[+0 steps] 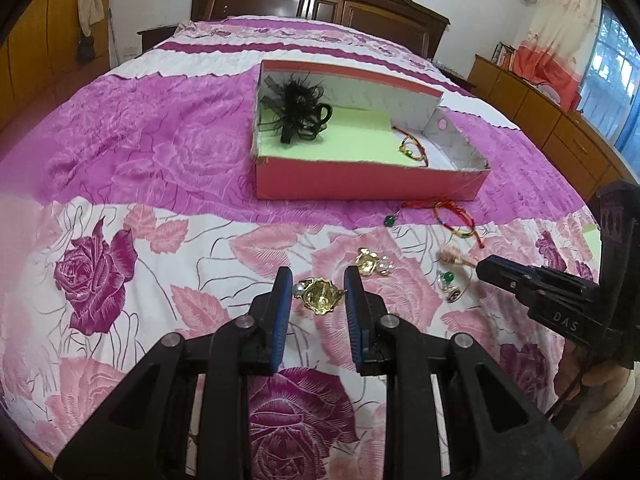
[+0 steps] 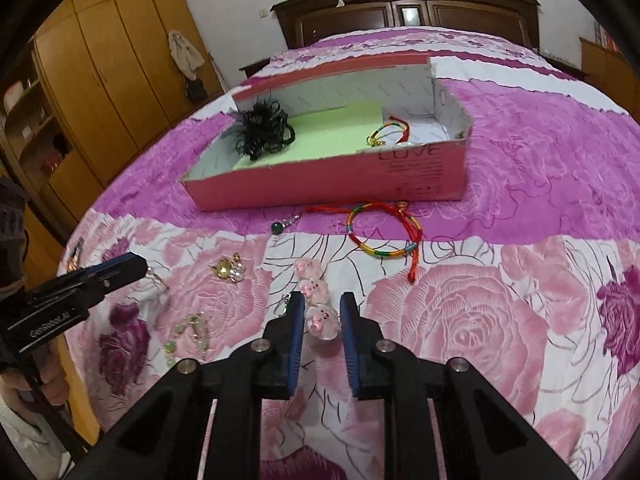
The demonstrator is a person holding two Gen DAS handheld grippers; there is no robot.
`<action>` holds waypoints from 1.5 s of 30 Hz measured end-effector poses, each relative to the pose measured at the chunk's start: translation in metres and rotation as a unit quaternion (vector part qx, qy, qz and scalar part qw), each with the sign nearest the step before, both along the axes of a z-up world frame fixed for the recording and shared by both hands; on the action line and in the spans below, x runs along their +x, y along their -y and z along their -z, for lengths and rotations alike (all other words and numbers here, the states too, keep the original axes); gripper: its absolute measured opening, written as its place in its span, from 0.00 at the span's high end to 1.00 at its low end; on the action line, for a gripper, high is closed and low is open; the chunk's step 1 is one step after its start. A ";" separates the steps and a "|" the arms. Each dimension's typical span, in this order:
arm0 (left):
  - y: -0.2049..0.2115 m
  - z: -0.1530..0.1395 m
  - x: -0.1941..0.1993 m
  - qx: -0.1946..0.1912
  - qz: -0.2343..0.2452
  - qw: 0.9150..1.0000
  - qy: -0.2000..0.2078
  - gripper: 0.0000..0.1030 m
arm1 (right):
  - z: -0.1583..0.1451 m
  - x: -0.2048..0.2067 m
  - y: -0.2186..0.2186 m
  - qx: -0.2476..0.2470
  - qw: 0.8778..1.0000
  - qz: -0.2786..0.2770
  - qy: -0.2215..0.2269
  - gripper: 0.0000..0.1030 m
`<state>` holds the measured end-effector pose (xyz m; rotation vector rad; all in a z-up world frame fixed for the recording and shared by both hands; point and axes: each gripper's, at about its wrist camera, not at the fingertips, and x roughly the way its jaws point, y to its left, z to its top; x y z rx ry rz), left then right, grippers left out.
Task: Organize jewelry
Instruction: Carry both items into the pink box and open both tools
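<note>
1. The left gripper [image 1: 318, 276] is clenching a gold earring [image 1: 320, 298]; its pearl end is pressing 1 pad and its other edge is meeting the second pad.
2. This earring is hanging just above the bedspread [image 1: 120, 160], at 6 o'clock from the box [image 1: 360, 184].
3. A second gold earring [image 1: 370, 262] is lying on the spread at 1 o'clock from the left gripper, just beside its right finger.
4. The right gripper [image 2: 322, 298] is grasping pink beads [image 2: 320, 320]; the nearest clear bead is filling the gap between the 2 pads, and the rest of the string is trailing toward 11 o'clock.
5. A rainbow bracelet [image 2: 384, 232] is lying at 1 o'clock from the right gripper, near the box's front wall.
6. A green pendant [image 2: 277, 227] is sitting at 11 o'clock from that gripper, left of the bracelet.
7. Green beads [image 2: 188, 332] are lying at 9 o'clock from the right gripper.
8. Inside the box, a black feather clip [image 1: 296, 112] is resting at the left end and another bracelet [image 1: 414, 150] is lying toward the right end.
</note>
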<state>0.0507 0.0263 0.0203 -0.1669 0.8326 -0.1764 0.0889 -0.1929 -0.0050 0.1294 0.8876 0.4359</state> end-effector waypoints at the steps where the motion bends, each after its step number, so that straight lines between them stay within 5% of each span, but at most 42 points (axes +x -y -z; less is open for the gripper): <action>1: 0.001 -0.002 0.000 0.001 0.001 1.000 0.002 0.83 | -0.002 -0.001 0.002 0.007 1.000 0.003 0.001 0.81; 23: 0.002 -0.043 0.036 0.018 0.003 0.998 0.052 0.83 | -0.053 0.016 0.027 0.055 0.996 0.052 0.057 0.81; 45: 0.025 -0.042 0.125 0.049 0.024 0.995 0.079 0.83 | -0.066 0.120 0.019 0.013 0.992 0.086 0.092 0.81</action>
